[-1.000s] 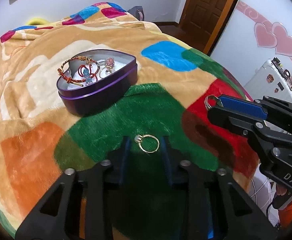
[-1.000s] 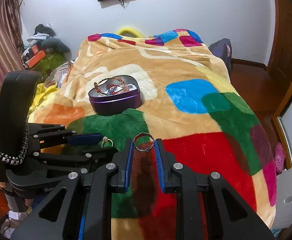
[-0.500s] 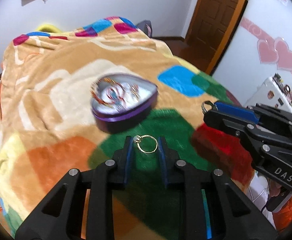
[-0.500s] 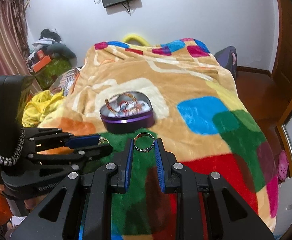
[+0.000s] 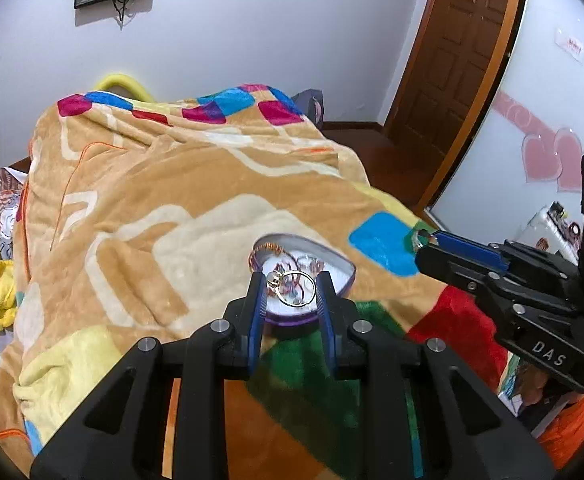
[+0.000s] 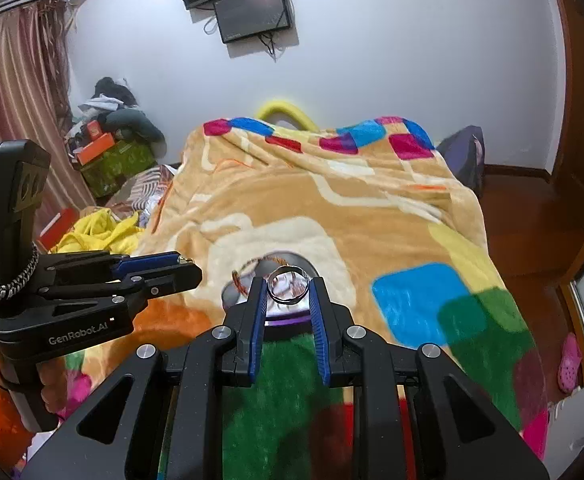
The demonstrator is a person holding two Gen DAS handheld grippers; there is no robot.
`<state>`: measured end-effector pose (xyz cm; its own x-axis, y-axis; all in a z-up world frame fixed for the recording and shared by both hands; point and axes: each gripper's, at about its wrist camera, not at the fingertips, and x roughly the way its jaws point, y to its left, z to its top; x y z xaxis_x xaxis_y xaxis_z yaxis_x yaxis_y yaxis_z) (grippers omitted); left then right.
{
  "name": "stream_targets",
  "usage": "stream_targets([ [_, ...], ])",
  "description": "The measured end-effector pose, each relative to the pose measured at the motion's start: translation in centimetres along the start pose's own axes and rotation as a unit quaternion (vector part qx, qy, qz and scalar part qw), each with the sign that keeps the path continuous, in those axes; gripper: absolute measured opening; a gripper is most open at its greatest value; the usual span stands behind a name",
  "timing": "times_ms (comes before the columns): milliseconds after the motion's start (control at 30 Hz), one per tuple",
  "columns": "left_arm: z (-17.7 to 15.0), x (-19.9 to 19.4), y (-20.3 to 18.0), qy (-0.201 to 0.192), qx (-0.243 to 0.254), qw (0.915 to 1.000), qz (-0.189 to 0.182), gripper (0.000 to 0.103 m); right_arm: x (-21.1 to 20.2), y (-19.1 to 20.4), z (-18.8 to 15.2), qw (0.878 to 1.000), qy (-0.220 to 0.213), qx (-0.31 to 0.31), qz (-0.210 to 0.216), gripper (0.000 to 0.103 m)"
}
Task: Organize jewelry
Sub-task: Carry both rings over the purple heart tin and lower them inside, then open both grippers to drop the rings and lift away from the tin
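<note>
Left gripper (image 5: pixel 292 294) is pinching one gold ring (image 5: pixel 295 289) across its band, the ring upright between the blue pads, a small setting at its upper left. Right gripper (image 6: pixel 288 291) likewise clamps one silver ring (image 6: pixel 288 288), held on edge. Judgement: the edge-on grip keeps each thin band from slipping and lets it fall freely when released.

Directly ahead of both grippers, just beyond the fingertips, lies one purple heart-shaped tin (image 5: pixel 341 270), lid off, on the bed's patterned blanket (image 5: pixel 152 200). Inside: a coiled red-and-gold bracelet (image 5: pixel 262 250) and further small pieces, too blurred to count. Judgement: both rings are lined up for dropping into the tin.

Count: two grippers, two rings, one tin.
</note>
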<state>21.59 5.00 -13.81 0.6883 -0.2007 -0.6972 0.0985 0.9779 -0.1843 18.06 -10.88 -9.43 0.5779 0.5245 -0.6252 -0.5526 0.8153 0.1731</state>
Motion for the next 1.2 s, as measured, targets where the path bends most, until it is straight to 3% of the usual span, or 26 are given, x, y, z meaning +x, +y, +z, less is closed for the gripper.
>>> stream_targets([
  [300,0.9,1.1,0.6,-0.007,-0.002,1.0000,0.002,0.024,2.1,0.0,1.1,1.000,0.000,0.001,0.014,0.019],
  [767,0.0,5.3,1.1,0.034,0.003,0.9993,-0.013,0.024,6.7,-1.7,0.2,0.998,0.056,0.033,0.018,0.019],
  [1200,0.0,6.6,1.2,0.052,0.006,0.9983,-0.027,0.024,7.9,-2.1,0.0,0.996,0.080,0.040,0.028,0.020],
])
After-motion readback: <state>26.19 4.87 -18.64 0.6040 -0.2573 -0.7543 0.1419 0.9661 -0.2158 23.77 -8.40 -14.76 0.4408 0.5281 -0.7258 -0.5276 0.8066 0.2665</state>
